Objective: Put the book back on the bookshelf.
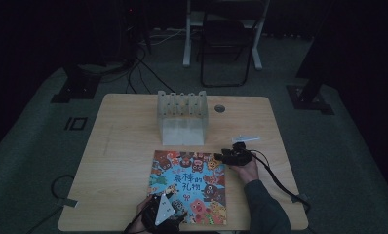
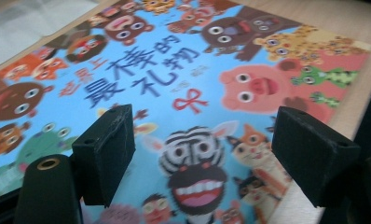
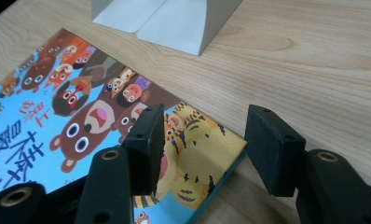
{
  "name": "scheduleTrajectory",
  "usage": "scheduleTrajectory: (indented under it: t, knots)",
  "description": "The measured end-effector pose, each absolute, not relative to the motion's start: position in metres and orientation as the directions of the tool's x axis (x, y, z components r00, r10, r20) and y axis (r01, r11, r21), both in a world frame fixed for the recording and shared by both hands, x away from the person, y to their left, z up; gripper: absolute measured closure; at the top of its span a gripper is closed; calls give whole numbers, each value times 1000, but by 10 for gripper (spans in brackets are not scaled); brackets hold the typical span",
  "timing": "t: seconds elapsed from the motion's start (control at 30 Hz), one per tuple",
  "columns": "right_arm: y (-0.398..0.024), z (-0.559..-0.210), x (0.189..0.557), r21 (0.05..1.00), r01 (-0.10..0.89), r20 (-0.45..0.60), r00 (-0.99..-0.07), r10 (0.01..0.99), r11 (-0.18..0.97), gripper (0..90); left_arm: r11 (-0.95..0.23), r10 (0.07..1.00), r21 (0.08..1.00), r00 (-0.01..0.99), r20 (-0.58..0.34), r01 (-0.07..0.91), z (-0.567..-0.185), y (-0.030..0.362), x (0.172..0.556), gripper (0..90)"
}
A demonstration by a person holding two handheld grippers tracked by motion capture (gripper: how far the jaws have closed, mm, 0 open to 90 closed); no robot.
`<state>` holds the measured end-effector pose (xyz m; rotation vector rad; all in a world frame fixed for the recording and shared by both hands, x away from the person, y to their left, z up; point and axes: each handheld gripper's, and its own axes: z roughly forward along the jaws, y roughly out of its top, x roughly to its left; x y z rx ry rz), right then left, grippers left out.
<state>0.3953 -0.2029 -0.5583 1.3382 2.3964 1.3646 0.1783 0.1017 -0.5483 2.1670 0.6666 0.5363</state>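
Observation:
A colourful picture book (image 1: 189, 187) with cartoon animals and blue Chinese characters lies flat on the wooden table (image 1: 124, 146), near its front edge. In the high view my left gripper (image 1: 178, 208) is at the book's near left corner. Its jaws stand wide apart over the cover (image 2: 183, 79) in the left gripper view (image 2: 202, 128), with nothing clamped. My right gripper (image 1: 221, 157) sits at the book's far right corner. In the right gripper view its jaws (image 3: 204, 126) are open, one over the tiger on the cover (image 3: 197, 154), the other over bare wood.
A pale slotted rack (image 1: 182, 117) stands just behind the book, and its base (image 3: 174, 18) lies close to my right gripper. A small white piece (image 1: 245, 139) lies to the right, beside a round hole (image 1: 220, 108). A folding chair (image 1: 226, 44) stands beyond the table.

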Motion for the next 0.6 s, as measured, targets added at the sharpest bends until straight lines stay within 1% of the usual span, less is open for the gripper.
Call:
scheduleTrajectory:
  t: [0.13, 0.3, 0.4, 0.47, 0.53, 0.6]
  knots:
    - [-206, -556, 395, 735, 660, 399, -607, 687, 157, 495, -572, 580, 782, 797, 170, 249, -550, 93, 173, 159]
    - [-209, -552, 395, 741, 659, 423, -608, 672, 129, 499, -593, 550, 771, 816, 178, 231, -554, 84, 169, 136]
    - [-211, -546, 394, 747, 657, 445, -608, 658, 102, 505, -611, 535, 761, 822, 197, 215, -556, 77, 167, 89]
    - [-211, -542, 394, 753, 650, 440, -613, 656, 102, 505, -622, 526, 755, 825, 209, 206, -559, 69, 166, 71]
    - [-210, -540, 394, 756, 647, 438, -615, 655, 102, 505, -622, 526, 755, 825, 209, 206, -559, 69, 166, 59]
    - [-210, -537, 393, 757, 645, 438, -619, 652, 104, 507, -628, 539, 751, 809, 233, 202, -562, 63, 166, 46]
